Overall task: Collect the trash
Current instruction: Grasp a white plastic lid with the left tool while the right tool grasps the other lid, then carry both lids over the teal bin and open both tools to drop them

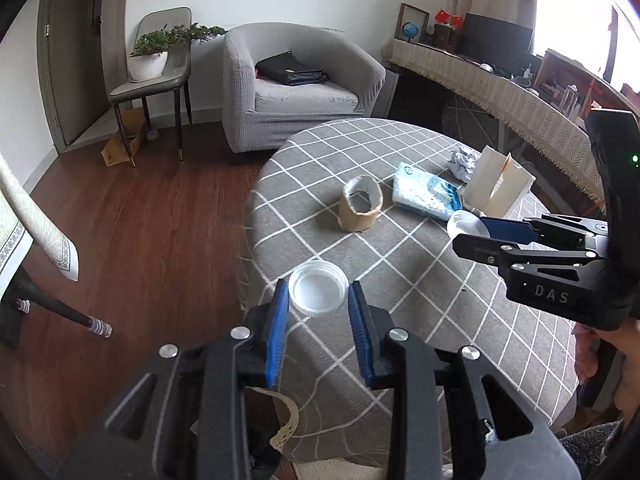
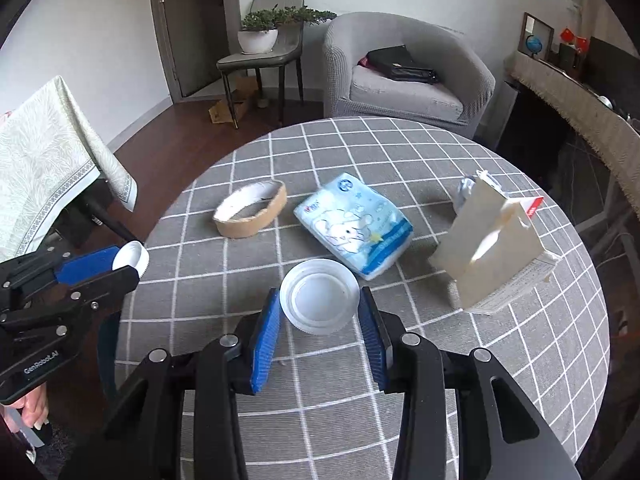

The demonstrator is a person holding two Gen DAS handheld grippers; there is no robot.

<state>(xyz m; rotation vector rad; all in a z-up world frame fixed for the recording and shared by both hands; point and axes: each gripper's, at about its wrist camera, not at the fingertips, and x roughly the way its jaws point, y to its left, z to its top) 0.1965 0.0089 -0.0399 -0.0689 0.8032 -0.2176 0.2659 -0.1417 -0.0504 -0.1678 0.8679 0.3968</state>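
Observation:
A round table with a grey checked cloth (image 2: 400,152) carries trash. My left gripper (image 1: 319,294) is shut on a white plastic lid (image 1: 318,286), held at the table's near left edge; it also shows in the right wrist view (image 2: 132,258). My right gripper (image 2: 319,300) is shut on a second white lid (image 2: 319,296), which also shows in the left wrist view (image 1: 466,224). On the cloth lie a brown tape-roll core (image 2: 251,214), a blue tissue pack (image 2: 354,224), a torn cream carton (image 2: 494,252) and a crumpled foil wad (image 1: 463,163).
A grey armchair (image 2: 404,76) with a black bag stands behind the table. A chair with a potted plant (image 2: 260,34) is at the back left. A cloth-covered sideboard (image 1: 500,88) runs along the right. Dark wood floor (image 1: 140,220) lies to the left.

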